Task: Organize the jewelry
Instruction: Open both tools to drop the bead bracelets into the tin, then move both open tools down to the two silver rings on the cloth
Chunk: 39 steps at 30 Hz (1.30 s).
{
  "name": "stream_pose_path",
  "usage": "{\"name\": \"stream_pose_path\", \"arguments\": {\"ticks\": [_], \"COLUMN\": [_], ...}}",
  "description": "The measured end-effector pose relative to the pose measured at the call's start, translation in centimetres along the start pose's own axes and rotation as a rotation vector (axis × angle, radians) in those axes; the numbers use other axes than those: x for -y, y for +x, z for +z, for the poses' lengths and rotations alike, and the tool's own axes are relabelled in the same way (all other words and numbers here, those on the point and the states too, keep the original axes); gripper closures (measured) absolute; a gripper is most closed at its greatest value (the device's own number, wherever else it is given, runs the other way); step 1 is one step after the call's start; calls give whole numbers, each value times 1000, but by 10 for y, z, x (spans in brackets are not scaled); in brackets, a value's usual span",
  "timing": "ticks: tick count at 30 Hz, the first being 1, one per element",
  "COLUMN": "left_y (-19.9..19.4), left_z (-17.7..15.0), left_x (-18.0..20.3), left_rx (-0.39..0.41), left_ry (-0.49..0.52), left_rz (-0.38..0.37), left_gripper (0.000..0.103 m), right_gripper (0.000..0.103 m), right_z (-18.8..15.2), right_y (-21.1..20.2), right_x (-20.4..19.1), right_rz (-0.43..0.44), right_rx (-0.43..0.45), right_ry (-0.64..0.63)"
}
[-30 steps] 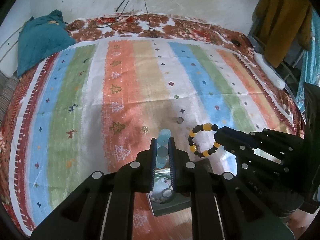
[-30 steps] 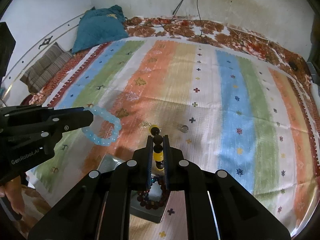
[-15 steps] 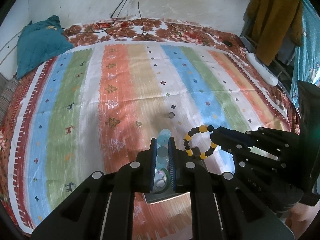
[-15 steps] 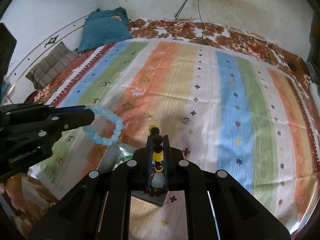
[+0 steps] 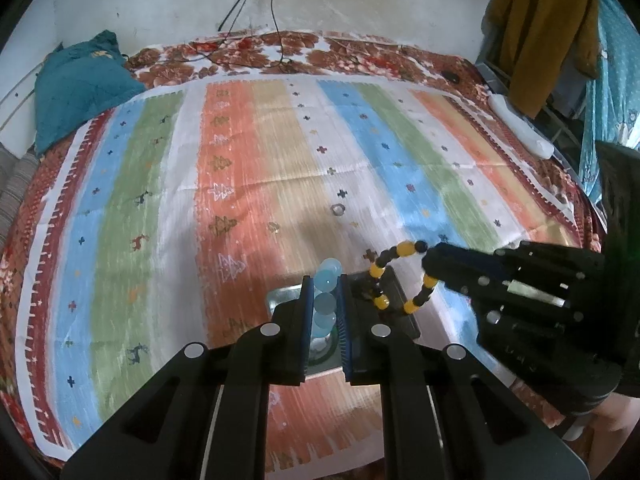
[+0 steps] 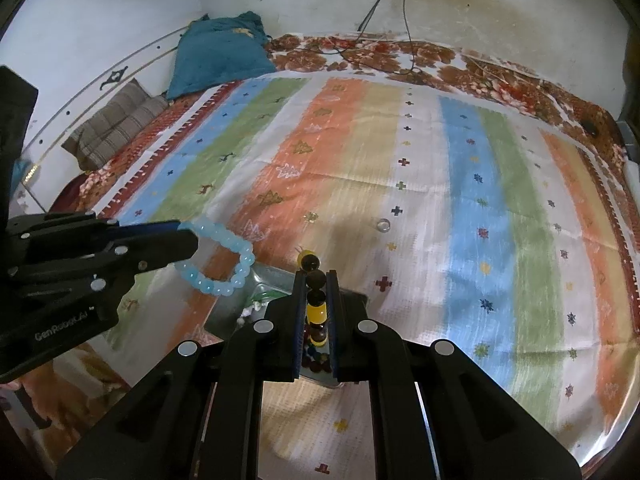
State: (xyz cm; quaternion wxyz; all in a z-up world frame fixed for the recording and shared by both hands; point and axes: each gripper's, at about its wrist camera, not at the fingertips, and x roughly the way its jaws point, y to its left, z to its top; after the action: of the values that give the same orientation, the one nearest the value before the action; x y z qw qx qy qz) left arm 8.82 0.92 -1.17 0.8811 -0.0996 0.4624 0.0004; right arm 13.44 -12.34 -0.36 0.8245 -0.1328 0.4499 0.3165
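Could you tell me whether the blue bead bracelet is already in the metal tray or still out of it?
Out: the blue bead bracelet hangs clamped in the left gripper, above the metal tray.

A home bedroom is seen: a bed is covered by a striped spread (image 5: 248, 184) over a floral sheet (image 6: 384, 52), a teal pillow (image 5: 80, 88) is propped against the stained wall, and clothes (image 5: 540, 28) are hung beside it.
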Motion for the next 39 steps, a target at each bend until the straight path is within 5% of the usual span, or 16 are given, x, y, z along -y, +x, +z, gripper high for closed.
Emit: {"name": "stream_pose_path", "arguments": {"ticks": [6,18,30,39], "left_y": [-4,0,21,49], "left_z": [-1,3,10,24], "left_x": [-12,-29,-37,-43], "left_rx": [10,14,-25,-39], "left_ry": [-52,-102,-41,23], "left_rz": [16,47,109,141], "left_gripper": [86,68,49,49], "right_gripper": [78,67,57,57], "right_z": [-1,4,20,29], "right_y": [3,16,39,63], "right_x": [11,20,28,41], "right_rz": [-39,-66,-66,-74], "right_rx": [-14,-52,-96,-144], "right_ry": [36,44,22,23]}}
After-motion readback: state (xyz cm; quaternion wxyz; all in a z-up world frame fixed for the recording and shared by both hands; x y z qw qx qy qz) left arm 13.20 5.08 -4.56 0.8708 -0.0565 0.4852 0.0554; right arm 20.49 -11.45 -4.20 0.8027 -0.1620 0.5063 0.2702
